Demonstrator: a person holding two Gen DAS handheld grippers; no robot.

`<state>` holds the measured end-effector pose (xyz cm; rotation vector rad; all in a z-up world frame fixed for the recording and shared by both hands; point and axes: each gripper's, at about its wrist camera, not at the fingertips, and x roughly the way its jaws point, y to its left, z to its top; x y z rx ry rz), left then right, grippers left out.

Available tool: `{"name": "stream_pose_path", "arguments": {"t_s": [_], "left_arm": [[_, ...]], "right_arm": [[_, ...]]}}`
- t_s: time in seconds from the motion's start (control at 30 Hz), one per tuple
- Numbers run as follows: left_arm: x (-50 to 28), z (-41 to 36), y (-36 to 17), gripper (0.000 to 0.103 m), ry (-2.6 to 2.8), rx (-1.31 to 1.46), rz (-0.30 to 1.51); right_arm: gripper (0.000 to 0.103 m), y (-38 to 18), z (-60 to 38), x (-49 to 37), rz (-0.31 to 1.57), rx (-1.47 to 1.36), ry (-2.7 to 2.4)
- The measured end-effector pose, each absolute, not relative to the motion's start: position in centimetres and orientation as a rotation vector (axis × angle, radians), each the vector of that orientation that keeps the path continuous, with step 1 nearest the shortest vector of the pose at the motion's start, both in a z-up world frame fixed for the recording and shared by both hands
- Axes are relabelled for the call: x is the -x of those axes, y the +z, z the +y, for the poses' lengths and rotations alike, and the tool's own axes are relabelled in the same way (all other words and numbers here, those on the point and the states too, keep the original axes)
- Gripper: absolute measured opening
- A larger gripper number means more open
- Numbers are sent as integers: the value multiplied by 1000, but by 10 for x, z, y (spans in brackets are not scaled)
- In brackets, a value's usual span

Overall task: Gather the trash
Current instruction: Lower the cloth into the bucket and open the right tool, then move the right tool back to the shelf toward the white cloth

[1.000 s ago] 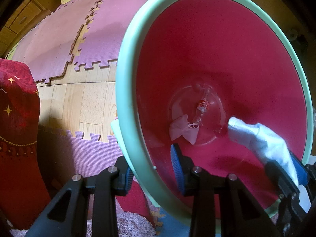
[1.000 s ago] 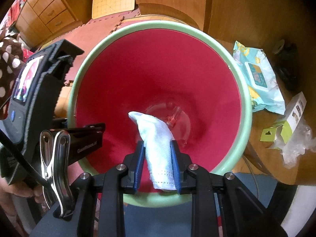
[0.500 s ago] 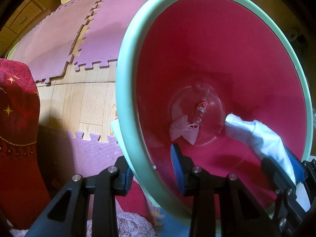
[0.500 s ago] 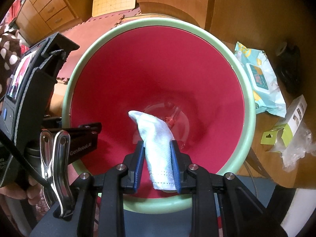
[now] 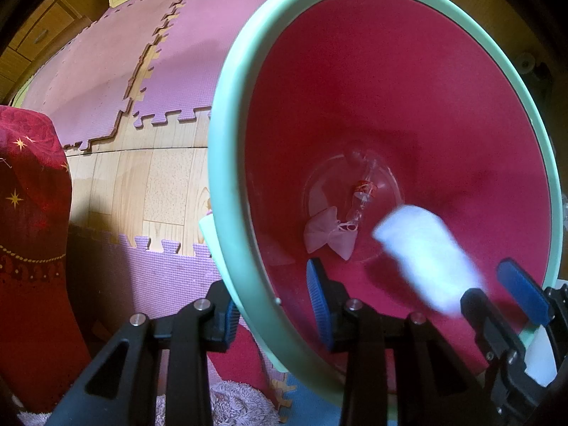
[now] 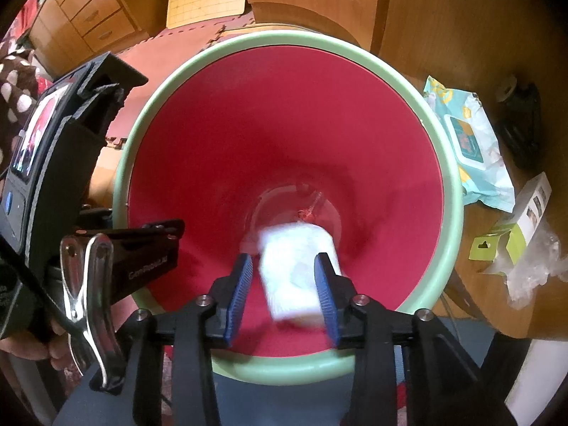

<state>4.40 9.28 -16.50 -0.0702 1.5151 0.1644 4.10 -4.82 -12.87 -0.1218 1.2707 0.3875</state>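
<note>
A red bin with a mint-green rim fills both views. My left gripper is shut on the near rim, one pad outside and one inside. My right gripper hangs over the bin's mouth with its jaws opening. A white tissue is blurred between them and clear of the left pad, dropping loose. In the left wrist view the same tissue streaks just past the right gripper. A white face mask and a clear bottle lie on the bin's floor.
On the wooden table right of the bin lie a wet-wipes pack, a small carton, crumpled clear plastic and a black object. Purple foam mats cover the floor; a red cloth stands at the left.
The right jaws have spread apart and the tissue they pinched has slipped free and blurred downward into the bin. The left gripper and the bin have not moved.
</note>
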Motion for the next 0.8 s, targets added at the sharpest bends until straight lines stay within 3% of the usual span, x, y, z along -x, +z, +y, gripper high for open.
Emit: {"name": "stream_pose_path", "arguments": {"t_s": [0.17,0.53,0.8], "left_arm": [[-45,93,-164,36,164,75,1515],[-45,93,-165,36,164,73,1515],[-45,93,-165,36,164,73,1515]], "right_arm": [[54,-126,-49,-42,1257,105,395],[64,-121,-53,-41,1244,99,386],[64,-109,-58,-38,1227,86,388]]}}
